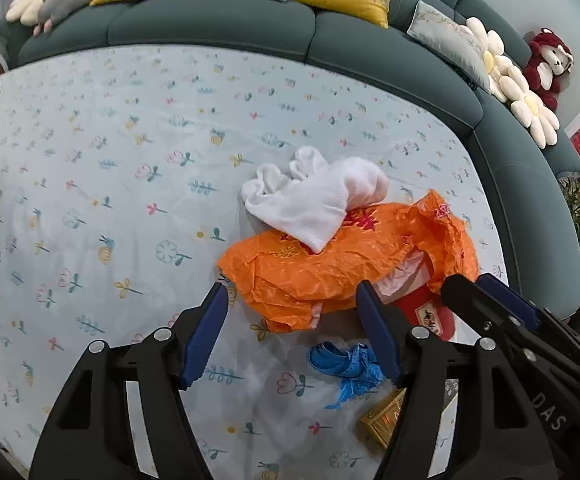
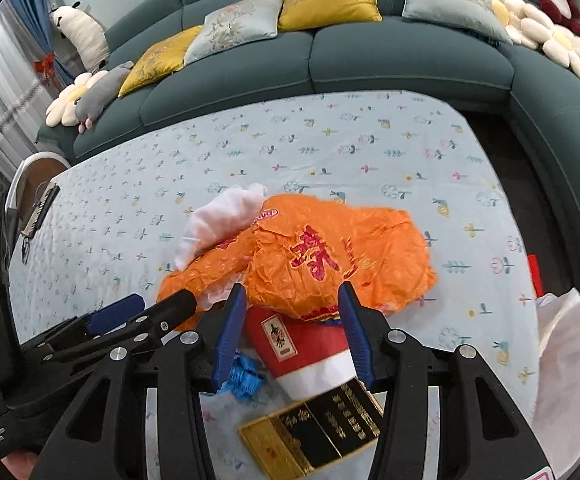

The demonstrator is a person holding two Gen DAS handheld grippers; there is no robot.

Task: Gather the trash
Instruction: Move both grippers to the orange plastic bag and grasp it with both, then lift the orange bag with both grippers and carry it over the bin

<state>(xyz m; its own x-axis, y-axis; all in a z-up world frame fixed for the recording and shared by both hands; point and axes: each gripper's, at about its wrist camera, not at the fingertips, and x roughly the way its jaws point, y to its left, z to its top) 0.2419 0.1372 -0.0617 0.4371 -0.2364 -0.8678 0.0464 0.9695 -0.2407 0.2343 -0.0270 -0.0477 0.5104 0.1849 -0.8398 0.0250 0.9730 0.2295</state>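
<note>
A crumpled orange plastic bag point(image 1: 330, 264) point(image 2: 330, 256) lies on the flowered tablecloth, with a white cloth point(image 1: 310, 196) point(image 2: 222, 220) draped on its far side. A red and white paper cup point(image 2: 302, 344) point(image 1: 426, 312) lies on its side against the bag. A blue crumpled wrapper point(image 1: 346, 364) point(image 2: 244, 376) and a gold and black box point(image 2: 322, 436) point(image 1: 382, 420) lie nearer. My left gripper point(image 1: 290, 320) is open and empty, just short of the bag. My right gripper point(image 2: 292, 320) is open, its fingers either side of the cup; it also shows in the left wrist view point(image 1: 486, 292).
A teal sofa point(image 2: 370, 56) with yellow and pale cushions and flower pillows curves round the table's far and right sides. A white plastic bag point(image 2: 570, 360) sits at the right edge. A black remote point(image 2: 40, 208) and a chair lie at the left.
</note>
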